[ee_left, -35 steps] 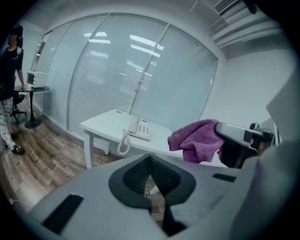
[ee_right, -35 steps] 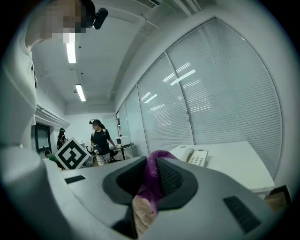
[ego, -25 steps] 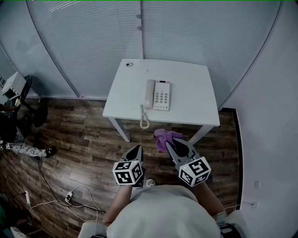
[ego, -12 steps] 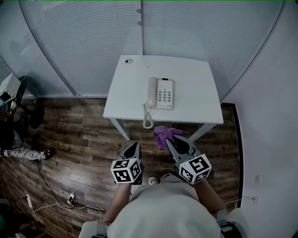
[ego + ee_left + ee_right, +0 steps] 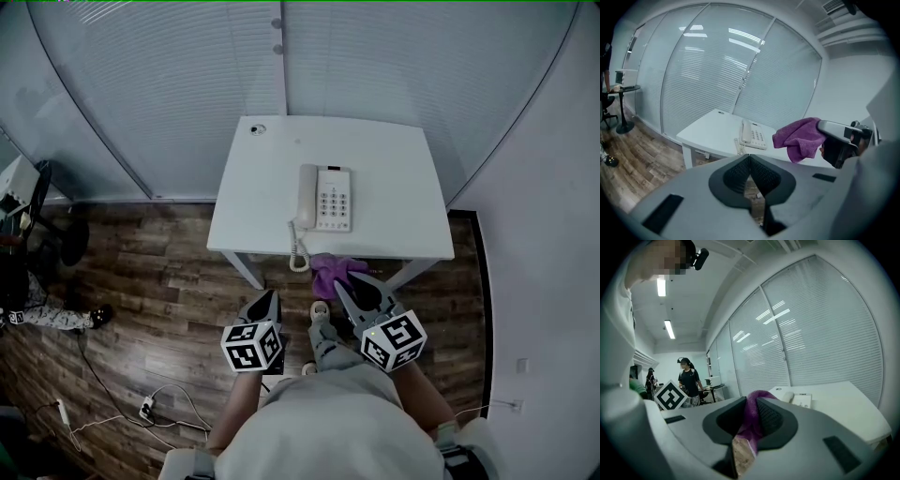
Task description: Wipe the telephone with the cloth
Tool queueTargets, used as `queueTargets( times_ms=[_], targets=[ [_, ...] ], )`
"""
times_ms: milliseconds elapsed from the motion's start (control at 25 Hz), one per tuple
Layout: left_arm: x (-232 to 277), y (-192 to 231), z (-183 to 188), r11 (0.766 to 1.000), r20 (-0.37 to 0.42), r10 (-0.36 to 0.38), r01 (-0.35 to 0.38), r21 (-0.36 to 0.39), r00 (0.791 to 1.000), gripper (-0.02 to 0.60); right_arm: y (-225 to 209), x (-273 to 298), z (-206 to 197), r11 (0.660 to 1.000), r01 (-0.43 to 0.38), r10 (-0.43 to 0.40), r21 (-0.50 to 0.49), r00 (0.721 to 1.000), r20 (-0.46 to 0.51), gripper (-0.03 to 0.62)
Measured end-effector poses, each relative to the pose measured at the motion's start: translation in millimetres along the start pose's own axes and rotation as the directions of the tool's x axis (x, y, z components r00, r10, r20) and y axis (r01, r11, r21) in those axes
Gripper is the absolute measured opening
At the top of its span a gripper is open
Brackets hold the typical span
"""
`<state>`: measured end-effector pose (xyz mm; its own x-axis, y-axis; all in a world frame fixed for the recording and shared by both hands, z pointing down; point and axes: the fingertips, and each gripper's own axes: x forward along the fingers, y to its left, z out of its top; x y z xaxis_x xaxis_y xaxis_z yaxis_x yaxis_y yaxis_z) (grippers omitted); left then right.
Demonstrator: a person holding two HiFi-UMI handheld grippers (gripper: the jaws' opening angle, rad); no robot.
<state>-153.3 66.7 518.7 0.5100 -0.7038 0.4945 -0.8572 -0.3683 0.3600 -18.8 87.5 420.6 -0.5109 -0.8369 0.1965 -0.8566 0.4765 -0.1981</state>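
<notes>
Telephone (image 5: 325,198) lies on table (image 5: 394,155); right tongs (image 5: 354,287) clamp purple cloth (image 5: 330,270).

Left tongs (image 5: 270,296), right tongs (image 5: 342,286), both closed

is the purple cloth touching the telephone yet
Apart. The left gripper view shows the cloth held in the air by the right gripper, with a strip of the table visible between it and the telephone.
</notes>
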Motion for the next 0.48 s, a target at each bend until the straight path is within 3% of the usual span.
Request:
queueTargets(
  times_ms=[480],
  targets=[
    [58,18,46,1.000,-0.010,0.016,-0.016,-0.009,1.000,0.021,-50,66,34,1.000,-0.022,0.023,-0.005,1.000,0.016,0.080]
  ],
)
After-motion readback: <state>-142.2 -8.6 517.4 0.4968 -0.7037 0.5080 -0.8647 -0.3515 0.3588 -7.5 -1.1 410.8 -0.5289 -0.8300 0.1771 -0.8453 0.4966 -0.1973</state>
